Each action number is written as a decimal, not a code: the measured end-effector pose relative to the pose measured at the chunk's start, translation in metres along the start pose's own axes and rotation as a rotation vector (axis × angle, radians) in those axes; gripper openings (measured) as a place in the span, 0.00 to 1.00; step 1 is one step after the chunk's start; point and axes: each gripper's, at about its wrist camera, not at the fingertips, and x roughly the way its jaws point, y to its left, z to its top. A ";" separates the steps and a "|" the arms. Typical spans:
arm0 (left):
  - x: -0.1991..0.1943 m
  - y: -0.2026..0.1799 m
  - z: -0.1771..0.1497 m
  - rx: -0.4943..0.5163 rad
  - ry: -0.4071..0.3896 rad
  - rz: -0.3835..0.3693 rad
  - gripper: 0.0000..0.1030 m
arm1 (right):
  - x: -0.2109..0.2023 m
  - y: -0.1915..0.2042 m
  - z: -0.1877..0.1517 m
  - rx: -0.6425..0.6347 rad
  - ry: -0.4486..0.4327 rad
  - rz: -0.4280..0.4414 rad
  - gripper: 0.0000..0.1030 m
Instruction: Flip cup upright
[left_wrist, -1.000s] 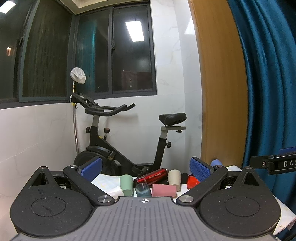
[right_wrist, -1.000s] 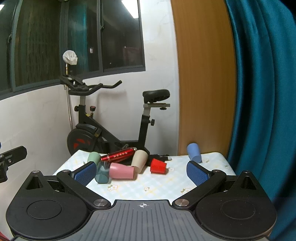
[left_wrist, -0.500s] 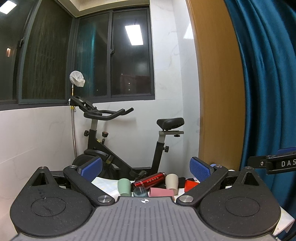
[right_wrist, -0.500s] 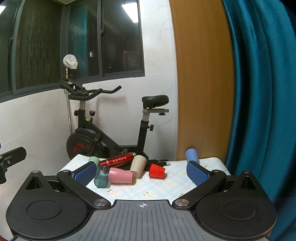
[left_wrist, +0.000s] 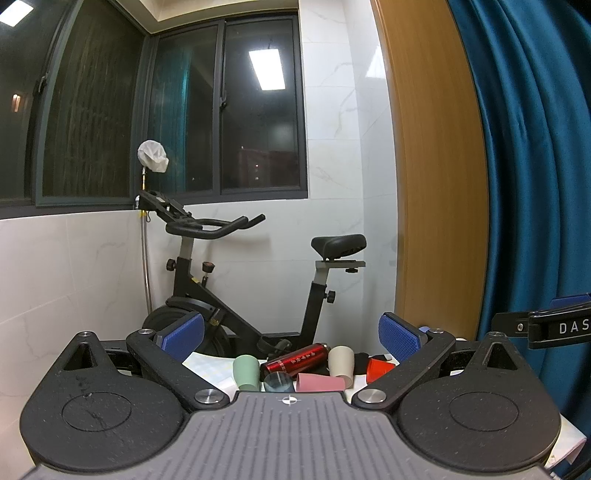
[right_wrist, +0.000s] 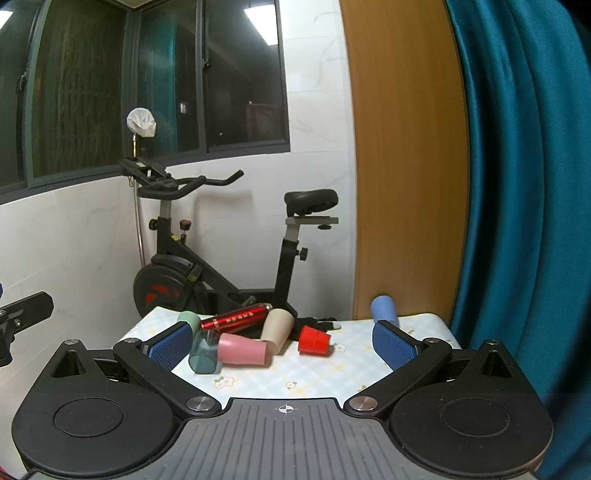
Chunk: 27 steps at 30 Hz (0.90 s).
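Several cups lie on their sides on a checked tablecloth (right_wrist: 295, 373): a pink cup (right_wrist: 242, 350), a teal see-through cup (right_wrist: 204, 351), a beige cup (right_wrist: 277, 328), a green cup (right_wrist: 188, 320), a red cup (right_wrist: 313, 340) and a blue cup (right_wrist: 384, 310) apart at the right. A red bottle (right_wrist: 236, 320) lies behind them. The same pile shows in the left wrist view: pink cup (left_wrist: 319, 382), beige cup (left_wrist: 341, 362), green cup (left_wrist: 246, 371). My right gripper (right_wrist: 282, 343) is open and empty, short of the cups. My left gripper (left_wrist: 291, 334) is open and empty, held back from the table.
An exercise bike (right_wrist: 221, 258) stands behind the table against the tiled wall. A wooden panel (right_wrist: 402, 166) and a blue curtain (right_wrist: 517, 184) are at the right. The other gripper's body (left_wrist: 546, 328) shows at the right edge of the left wrist view.
Both views have tilted up slightly, so the cups sit lower in frame. Both grippers stay open. No cup has moved.
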 end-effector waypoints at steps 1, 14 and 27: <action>-0.001 0.000 0.000 0.001 -0.001 -0.001 0.99 | 0.000 0.000 0.000 0.000 0.000 0.000 1.00; 0.000 0.001 0.001 0.000 0.001 -0.004 0.99 | 0.000 -0.001 0.001 0.000 0.000 -0.001 1.00; 0.002 0.004 0.000 -0.032 0.020 -0.013 1.00 | 0.000 0.001 0.001 -0.007 0.001 0.001 1.00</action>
